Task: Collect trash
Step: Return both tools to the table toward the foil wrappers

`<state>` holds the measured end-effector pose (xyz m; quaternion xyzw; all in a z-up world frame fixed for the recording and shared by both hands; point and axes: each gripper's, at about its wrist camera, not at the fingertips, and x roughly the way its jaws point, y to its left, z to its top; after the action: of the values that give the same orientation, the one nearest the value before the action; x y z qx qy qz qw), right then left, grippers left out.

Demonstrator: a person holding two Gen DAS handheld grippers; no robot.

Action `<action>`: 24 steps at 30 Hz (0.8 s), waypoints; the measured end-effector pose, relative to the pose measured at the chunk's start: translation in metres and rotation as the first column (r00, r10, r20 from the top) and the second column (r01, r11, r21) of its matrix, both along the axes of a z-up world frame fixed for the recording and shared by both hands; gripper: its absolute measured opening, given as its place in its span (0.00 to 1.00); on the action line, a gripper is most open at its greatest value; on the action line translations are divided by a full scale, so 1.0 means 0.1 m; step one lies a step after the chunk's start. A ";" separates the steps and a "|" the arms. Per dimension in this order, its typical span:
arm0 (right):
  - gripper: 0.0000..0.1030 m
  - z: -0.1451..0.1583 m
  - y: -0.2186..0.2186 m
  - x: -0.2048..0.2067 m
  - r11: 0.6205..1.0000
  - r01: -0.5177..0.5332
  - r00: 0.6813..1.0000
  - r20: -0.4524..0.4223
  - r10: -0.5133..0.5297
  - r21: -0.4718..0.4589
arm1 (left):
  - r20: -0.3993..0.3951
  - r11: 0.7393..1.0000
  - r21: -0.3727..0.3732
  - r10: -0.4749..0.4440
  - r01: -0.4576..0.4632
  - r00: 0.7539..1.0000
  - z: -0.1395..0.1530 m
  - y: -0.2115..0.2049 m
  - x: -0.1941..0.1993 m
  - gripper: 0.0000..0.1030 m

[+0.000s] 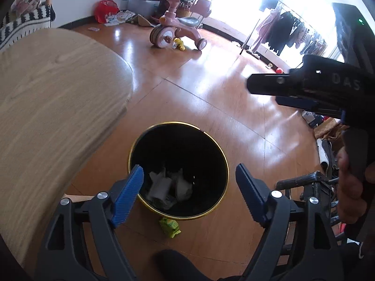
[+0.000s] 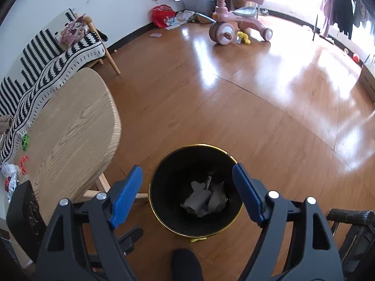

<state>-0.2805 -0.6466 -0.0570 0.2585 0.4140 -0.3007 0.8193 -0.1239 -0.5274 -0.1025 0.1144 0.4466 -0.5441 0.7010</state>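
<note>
A black trash bin with a gold rim (image 1: 138,140) stands on the wood floor and holds crumpled white paper (image 1: 161,186). My left gripper (image 1: 189,194) is open and empty above the bin's near side. A green crumpled wrapper (image 1: 170,227) lies on the floor just outside the bin, below the gripper. In the right wrist view the bin's rim (image 2: 161,220) and the paper (image 2: 204,199) show between the fingers of my right gripper (image 2: 187,196), which is open and empty above it. The right gripper's body (image 1: 311,89) shows at the right of the left wrist view.
A round wooden table (image 2: 70,135) stands left of the bin, with small green and red bits (image 2: 24,149) and crumpled plastic (image 2: 10,173) at its far left. A pink tricycle (image 2: 234,23) stands far off. A dark chair (image 2: 351,229) is at the right. A foot (image 2: 186,267) is near the bin.
</note>
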 end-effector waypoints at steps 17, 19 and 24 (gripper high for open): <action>0.81 0.70 2.14 1.65 0.903 -0.419 0.883 0.191 0.429 -0.092 | 0.221 0.903 0.001 0.419 -0.430 0.880 0.86 2.63 0.94 0.89; 0.81 0.73 2.58 1.89 0.867 -0.487 0.843 0.202 0.498 -0.105 | 0.231 0.867 0.007 0.484 -0.499 0.844 0.90 3.07 1.07 0.89; 0.81 0.67 3.57 2.38 0.772 -0.626 0.747 0.198 0.634 -0.112 | 0.260 0.742 0.000 0.647 -0.670 0.716 1.01 4.20 1.35 0.90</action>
<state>-0.0428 -0.2892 0.0099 0.1203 0.3759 0.0165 0.9187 0.0114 -0.1074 -0.0016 0.0464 0.3937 -0.2188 0.8916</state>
